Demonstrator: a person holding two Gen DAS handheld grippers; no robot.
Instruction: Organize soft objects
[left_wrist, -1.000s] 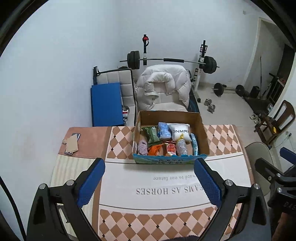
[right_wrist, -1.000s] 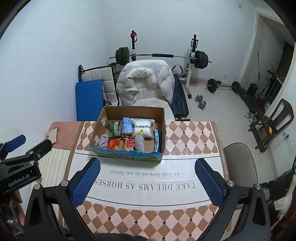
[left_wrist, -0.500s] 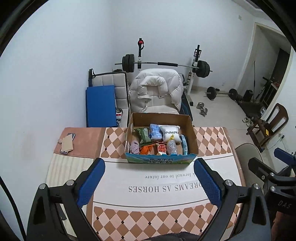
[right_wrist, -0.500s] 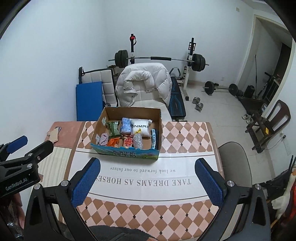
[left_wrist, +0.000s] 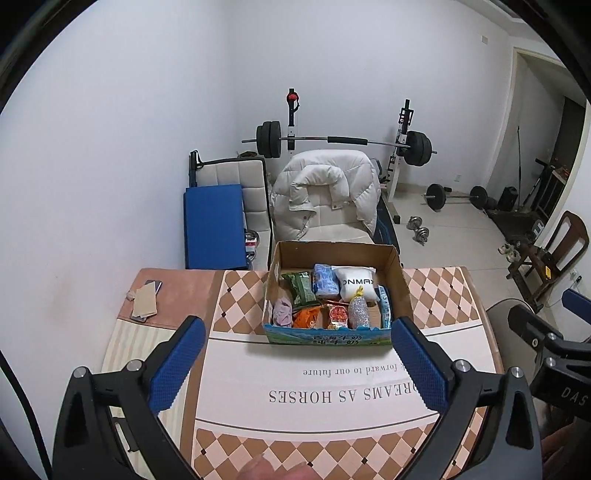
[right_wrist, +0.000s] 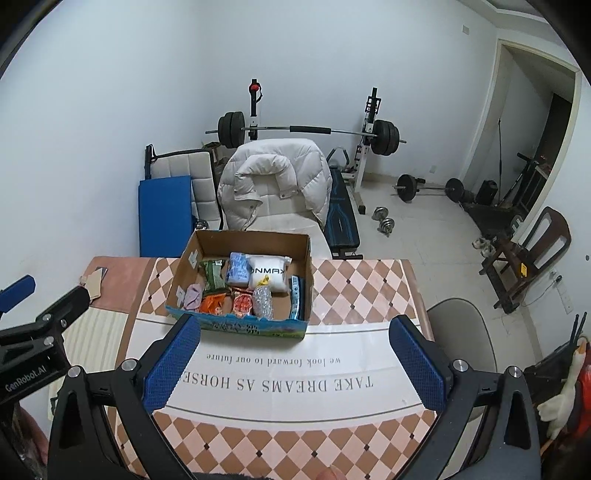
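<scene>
An open cardboard box (left_wrist: 334, 295) sits at the centre of the frame in both wrist views, on a table (left_wrist: 443, 295) covered in a tan-and-cream diamond cloth with a white printed band. The box is packed with soft goods: a white pouch with black lettering (left_wrist: 355, 282) at its back right, a pale blue packet (left_wrist: 325, 284) beside it, a green packet (left_wrist: 301, 288) to the left of that, a lilac cloth bundle (left_wrist: 281, 312) in the front left corner, an orange packet (left_wrist: 308, 317) and a red-labelled packet (left_wrist: 338, 315) along the front wall, a clear bubbly bag tied with yellow (left_wrist: 358, 310) next to them, and a slim blue packet (left_wrist: 384, 306) standing against the right wall. In the lower part of the frame the left gripper (left_wrist: 295, 365) hangs over the near table edge with its blue pads spread wide, its jaws having just opened a little further, nothing between them. The right gripper (right_wrist: 291, 362) is likewise spread wide and empty, short of the box. At the left of the table lie a phone and a folded card (left_wrist: 144, 301). Beyond the table, in the upper half of the frame, a white puffer jacket (left_wrist: 325, 192) drapes over a chair, with a blue mat (left_wrist: 214, 225) to its left and a barbell rack (left_wrist: 343, 140) against the white wall.
</scene>
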